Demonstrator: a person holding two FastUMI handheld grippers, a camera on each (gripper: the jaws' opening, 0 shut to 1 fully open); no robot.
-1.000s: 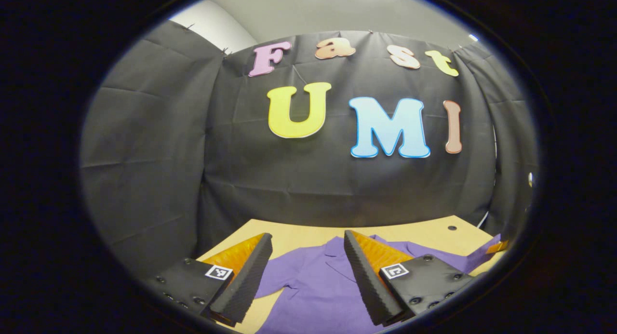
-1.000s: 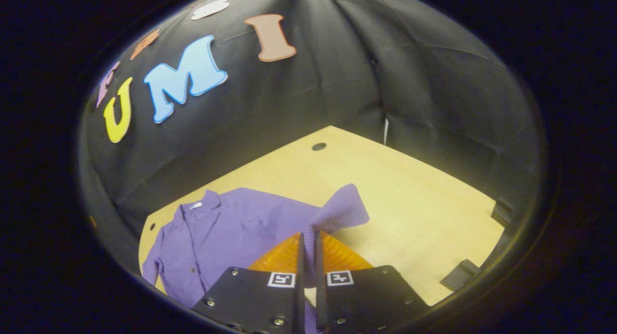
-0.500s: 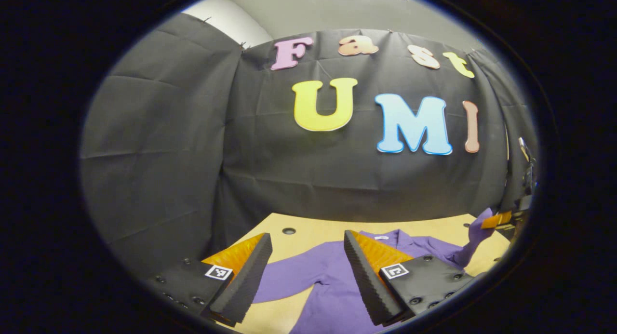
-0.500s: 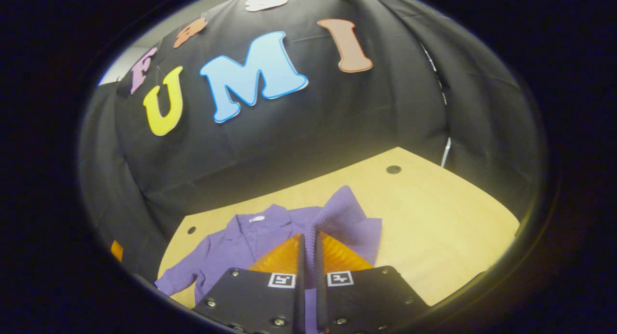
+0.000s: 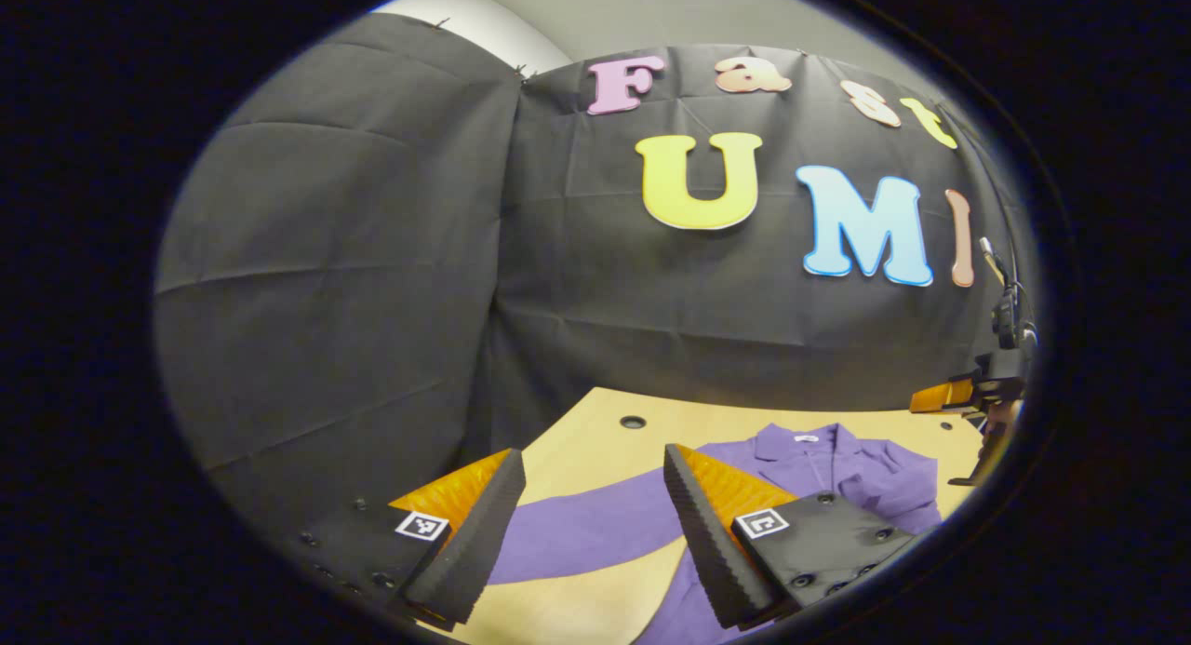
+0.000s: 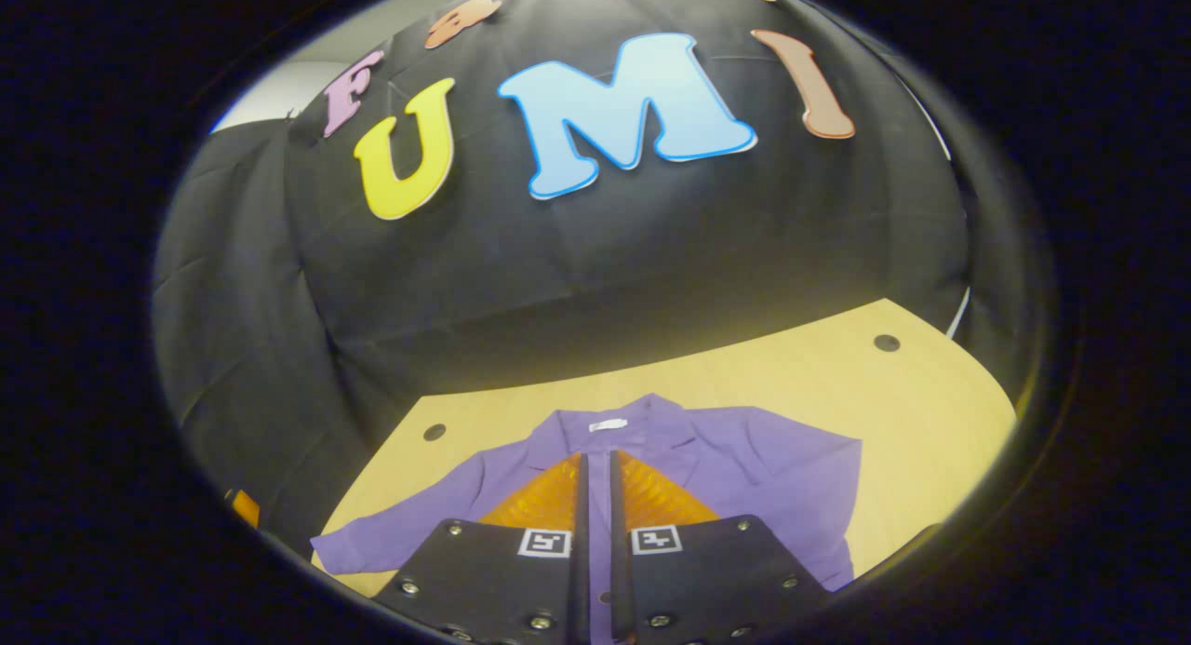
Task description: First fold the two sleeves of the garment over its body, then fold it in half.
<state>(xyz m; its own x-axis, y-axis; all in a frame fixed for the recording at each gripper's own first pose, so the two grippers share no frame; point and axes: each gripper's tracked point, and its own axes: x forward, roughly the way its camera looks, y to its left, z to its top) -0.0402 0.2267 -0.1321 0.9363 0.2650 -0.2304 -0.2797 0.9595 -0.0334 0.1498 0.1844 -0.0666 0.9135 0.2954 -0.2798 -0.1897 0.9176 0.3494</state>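
Folding the left sleeve [image 5: 595, 526] is judged to be the step in hand: it lies stretched out flat on the tabletop [image 6: 791, 370], away from the body of the purple garment [image 6: 744, 459], while the other side of the garment already presents a straight folded edge. To do it well, lower the left gripper [image 5: 588, 513] onto the sleeve near its cuff end, close on a single layer, lift only enough to clear the tabletop, and carry it across the body so it lands flat, without dragging the collar [image 6: 609, 420] out of line. The left gripper hovers above the sleeve, tilted slightly downward, its fingers spread wide and holding nothing. The right gripper [image 6: 595, 496] sits low over the garment's chest, pointing toward the collar, its fingers nearly together; whether cloth remains pinched between them cannot be told.
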